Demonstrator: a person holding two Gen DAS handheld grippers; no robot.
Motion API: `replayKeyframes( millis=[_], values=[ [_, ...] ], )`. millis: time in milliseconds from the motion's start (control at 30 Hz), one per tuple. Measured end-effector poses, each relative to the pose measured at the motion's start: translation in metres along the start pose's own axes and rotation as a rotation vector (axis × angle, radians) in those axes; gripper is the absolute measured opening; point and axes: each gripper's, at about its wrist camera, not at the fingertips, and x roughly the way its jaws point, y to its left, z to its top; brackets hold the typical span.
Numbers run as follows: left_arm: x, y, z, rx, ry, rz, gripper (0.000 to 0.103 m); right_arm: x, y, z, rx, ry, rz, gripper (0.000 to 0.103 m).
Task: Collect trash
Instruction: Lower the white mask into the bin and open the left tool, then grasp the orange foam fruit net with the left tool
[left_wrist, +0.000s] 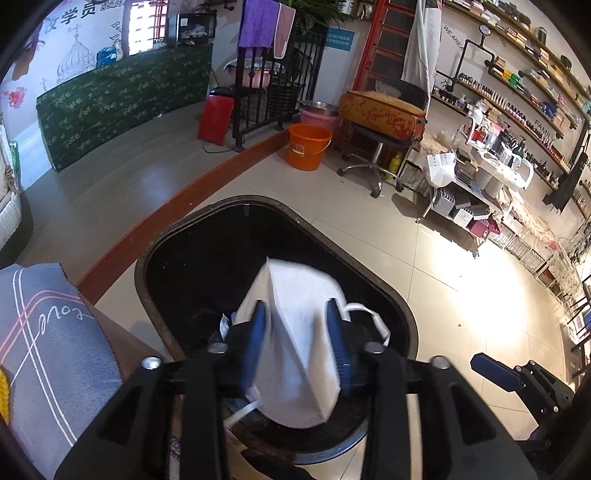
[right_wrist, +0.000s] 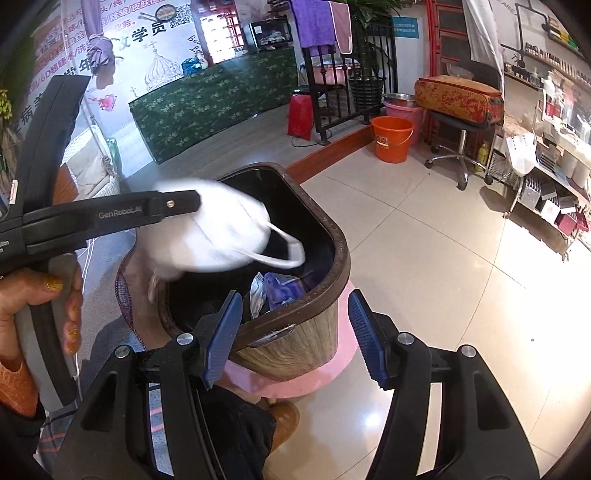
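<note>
My left gripper (left_wrist: 297, 345) is shut on a white face mask (left_wrist: 295, 332) and holds it over the open mouth of a wood-grain trash bin (left_wrist: 388, 291). The right wrist view shows the same mask (right_wrist: 214, 236), blurred, with its ear loop hanging, above the bin (right_wrist: 295, 343). The left gripper's black arm reaches in from the left there. Crumpled purple and white trash (right_wrist: 275, 290) lies inside the bin. My right gripper (right_wrist: 295, 332) is open and empty, just in front of the bin's near wall.
An orange bucket (left_wrist: 308, 146) and a pink basin (left_wrist: 319, 114) stand on the tiled floor behind the bin. A stool with a red case (left_wrist: 382, 114) and a trolley of goods (left_wrist: 480, 177) stand at the right. A grey cushion (left_wrist: 55, 350) is at the left.
</note>
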Motion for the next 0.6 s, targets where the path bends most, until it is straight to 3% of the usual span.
replayKeyframes(
  millis=[67,133,200,367,500,600],
  values=[
    [-0.004,0.000,-0.001,0.005,-0.019,0.011,0.072,0.000,-0.001,0.000,0.004,0.002,0.003,0.060],
    [-0.006,0.000,0.000,0.019,-0.032,0.027,0.076,0.000,-0.001,0.000,0.004,0.000,0.005,0.061],
    [-0.010,0.001,-0.001,0.025,-0.034,0.038,0.084,-0.002,-0.001,0.000,0.005,-0.007,0.004,0.069],
    [-0.029,0.013,-0.008,-0.005,-0.059,0.061,0.089,-0.003,-0.001,0.004,0.014,-0.021,0.008,0.070],
    [-0.045,0.019,-0.017,-0.011,-0.085,0.089,0.097,-0.002,0.005,0.003,0.007,-0.020,0.018,0.079],
    [-0.056,0.030,-0.028,-0.036,-0.084,0.122,0.097,-0.002,0.016,0.002,-0.013,-0.021,0.030,0.080]
  ],
)
